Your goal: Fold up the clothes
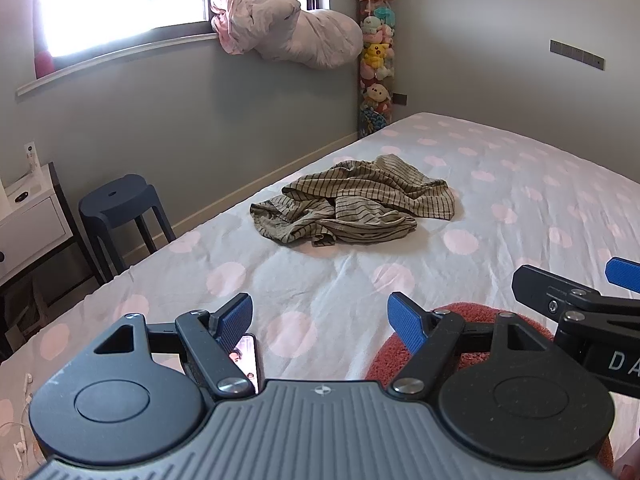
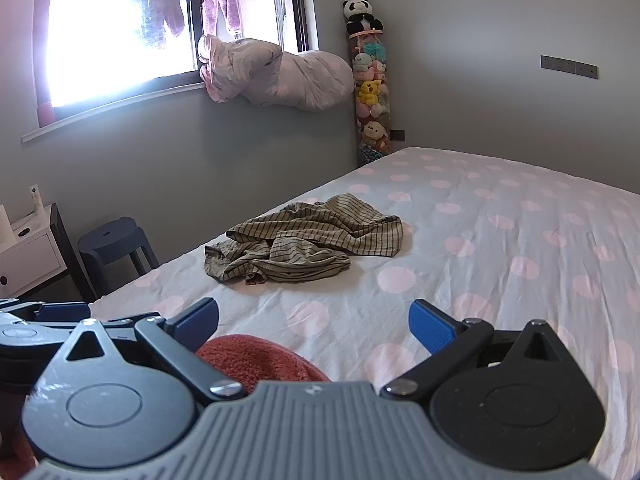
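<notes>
Little can be read here. In the left wrist view, the white letters "DA" (image 1: 619, 361) stand on the black body of the right claw (image 1: 576, 300), which reaches in from the right edge beside the left claw (image 1: 320, 316); the frame cuts the rest of the word off. A small round crosshair mark (image 1: 319, 390) sits on the grey ribbed housing just behind the left claw, with no lettering around it. A white tube (image 1: 31, 156) stands on the white nightstand (image 1: 28, 216) far off to the left of the claw; it bears a dark round logo, too small to read.
</notes>
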Motion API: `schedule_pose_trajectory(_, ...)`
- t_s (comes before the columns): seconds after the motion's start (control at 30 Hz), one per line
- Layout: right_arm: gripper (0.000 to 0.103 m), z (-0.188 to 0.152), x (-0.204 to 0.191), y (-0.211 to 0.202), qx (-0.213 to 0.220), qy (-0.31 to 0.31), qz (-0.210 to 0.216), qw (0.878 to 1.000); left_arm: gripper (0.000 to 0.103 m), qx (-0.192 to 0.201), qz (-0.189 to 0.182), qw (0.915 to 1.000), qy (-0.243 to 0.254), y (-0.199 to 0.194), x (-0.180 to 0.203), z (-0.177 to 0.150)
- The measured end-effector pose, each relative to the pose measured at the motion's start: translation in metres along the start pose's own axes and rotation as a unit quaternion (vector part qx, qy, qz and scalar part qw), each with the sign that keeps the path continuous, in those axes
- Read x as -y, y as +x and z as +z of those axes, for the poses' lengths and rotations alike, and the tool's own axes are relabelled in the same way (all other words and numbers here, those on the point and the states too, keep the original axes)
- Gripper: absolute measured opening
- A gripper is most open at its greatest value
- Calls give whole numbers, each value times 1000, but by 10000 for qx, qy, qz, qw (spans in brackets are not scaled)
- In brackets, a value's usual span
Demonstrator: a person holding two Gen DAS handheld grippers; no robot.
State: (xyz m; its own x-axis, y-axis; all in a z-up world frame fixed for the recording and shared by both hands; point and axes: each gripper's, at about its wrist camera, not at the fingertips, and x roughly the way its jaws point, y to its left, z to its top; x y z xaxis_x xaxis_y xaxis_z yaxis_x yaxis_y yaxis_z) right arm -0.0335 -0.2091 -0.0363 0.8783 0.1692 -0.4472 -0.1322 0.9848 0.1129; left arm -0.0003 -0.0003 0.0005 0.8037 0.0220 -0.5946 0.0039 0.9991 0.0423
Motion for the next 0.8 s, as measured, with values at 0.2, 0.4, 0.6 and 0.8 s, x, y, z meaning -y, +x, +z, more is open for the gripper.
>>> schedule_pose_trajectory(0.2,102,0,-1,-2,16,-67,-43,10000,70,17,-30,10000,73,-4,2,2)
schedule_pose_trajectory(0.4,102,0,-2,-2,7,-97,-69,9999,70,-67,-94,9999,61,-4,1,6)
schedule_pose_trajectory(0.6,102,1,-2,-2,-23,-99,-76,9999,69,-29,-112,9999,88,-4,0,4)
schedule_pose_trajectory(0.8,102,2,-1,-1,-73,-102,-93,9999,69,-64,-111,9999,102,-1,1,2)
